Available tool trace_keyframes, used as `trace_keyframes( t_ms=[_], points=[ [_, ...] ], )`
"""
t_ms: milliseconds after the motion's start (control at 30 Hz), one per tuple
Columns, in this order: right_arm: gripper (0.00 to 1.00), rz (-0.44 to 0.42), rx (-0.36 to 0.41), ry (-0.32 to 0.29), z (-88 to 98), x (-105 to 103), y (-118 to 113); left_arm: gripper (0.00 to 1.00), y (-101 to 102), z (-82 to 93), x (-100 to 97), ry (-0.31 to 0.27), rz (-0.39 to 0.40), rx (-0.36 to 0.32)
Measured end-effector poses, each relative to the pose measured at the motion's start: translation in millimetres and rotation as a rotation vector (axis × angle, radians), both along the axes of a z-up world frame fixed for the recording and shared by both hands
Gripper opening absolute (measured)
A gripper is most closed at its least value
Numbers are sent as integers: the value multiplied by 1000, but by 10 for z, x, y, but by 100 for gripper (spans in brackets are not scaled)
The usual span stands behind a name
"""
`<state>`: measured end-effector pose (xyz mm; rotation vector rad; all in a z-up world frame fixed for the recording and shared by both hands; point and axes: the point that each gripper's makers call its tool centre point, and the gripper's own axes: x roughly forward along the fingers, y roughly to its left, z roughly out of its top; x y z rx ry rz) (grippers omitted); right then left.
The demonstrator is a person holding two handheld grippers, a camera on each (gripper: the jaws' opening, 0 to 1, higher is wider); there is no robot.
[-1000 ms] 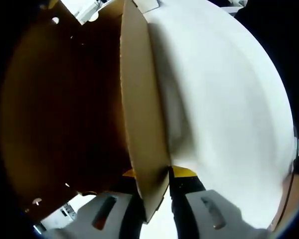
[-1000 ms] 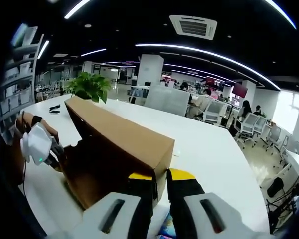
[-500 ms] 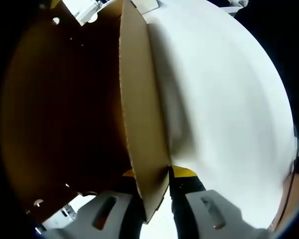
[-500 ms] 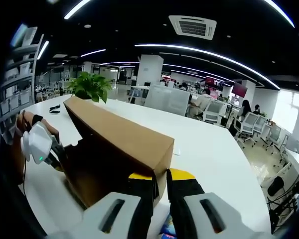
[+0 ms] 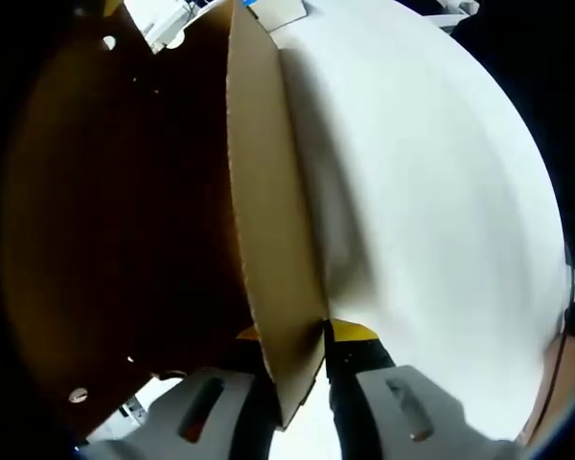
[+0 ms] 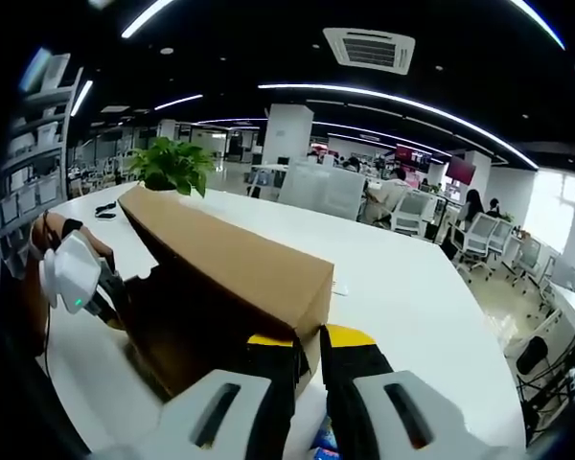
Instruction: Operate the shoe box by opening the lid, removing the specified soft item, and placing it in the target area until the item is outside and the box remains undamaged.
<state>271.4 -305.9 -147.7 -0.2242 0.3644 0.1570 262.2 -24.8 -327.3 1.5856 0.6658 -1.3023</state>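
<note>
Cardboard lid (image 6: 232,264), two grippers' jaws.

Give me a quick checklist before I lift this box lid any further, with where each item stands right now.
1. Left tongs clamped on the lid edge: ok.
2. Right tongs clamped on the lid's corner: ok.
3. Lid raised off the box: ok, its dark underside shows.
4. Cardboard untorn at both grips: ok, no tear visible.
5. Soft item inside located: cannot tell, the interior is too dark.
6. White table beside the box free for placing: ok.
</note>
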Motion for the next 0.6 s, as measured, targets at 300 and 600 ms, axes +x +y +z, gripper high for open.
trace_keyframes(
  t_ms=[300,600],
  points=[
    [8,-2,7,-1,-42,-32,6,15,-7,1,0,0,-2,-4],
    [11,-2,12,1,-98,-50,14,15,-10,6,-8,3,2,-11]
  ],
)
